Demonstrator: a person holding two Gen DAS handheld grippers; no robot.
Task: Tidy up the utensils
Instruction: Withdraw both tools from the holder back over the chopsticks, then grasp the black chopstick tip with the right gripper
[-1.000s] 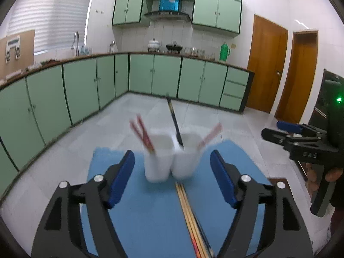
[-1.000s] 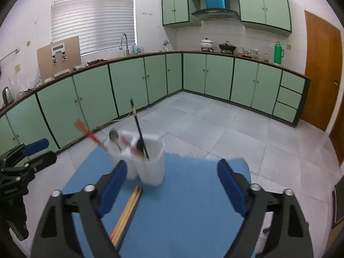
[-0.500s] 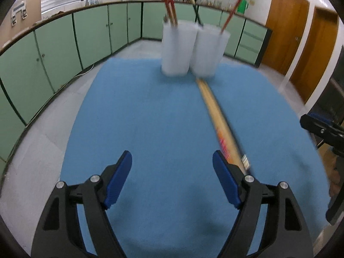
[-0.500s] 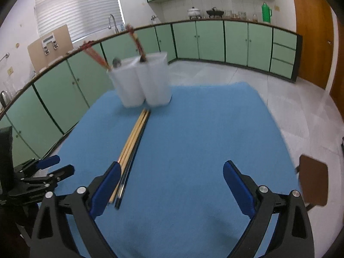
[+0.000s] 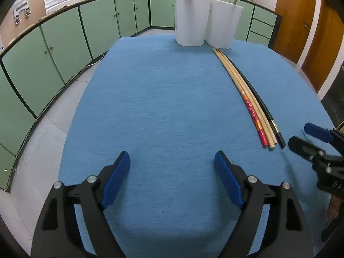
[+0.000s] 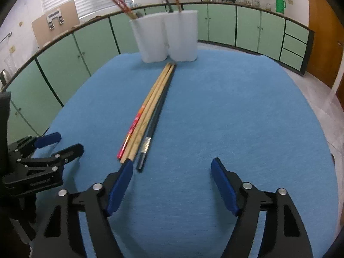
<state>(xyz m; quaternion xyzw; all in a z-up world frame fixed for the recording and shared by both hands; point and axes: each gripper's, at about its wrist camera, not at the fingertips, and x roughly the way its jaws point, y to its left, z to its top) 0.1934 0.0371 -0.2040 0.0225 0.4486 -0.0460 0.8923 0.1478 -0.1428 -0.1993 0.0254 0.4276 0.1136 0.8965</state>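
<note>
The left gripper [image 5: 172, 178] hangs with fingers spread wide over the blue cloth-covered table [image 5: 161, 107]. At its one o'clock lie loose wooden and black chopsticks [image 5: 249, 99], tips near two white plastic holders [image 5: 206, 19]. The right gripper [image 6: 172, 185], likewise wide, has the chopstick ends at eleven o'clock.

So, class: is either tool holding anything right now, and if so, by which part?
Nothing is held. The left tool and right tool are both open and empty; the chopsticks lie loose on the mat.

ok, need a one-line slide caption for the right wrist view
Open right gripper low over blue mat, near ends of loose chopsticks that point to two white holders.
</note>
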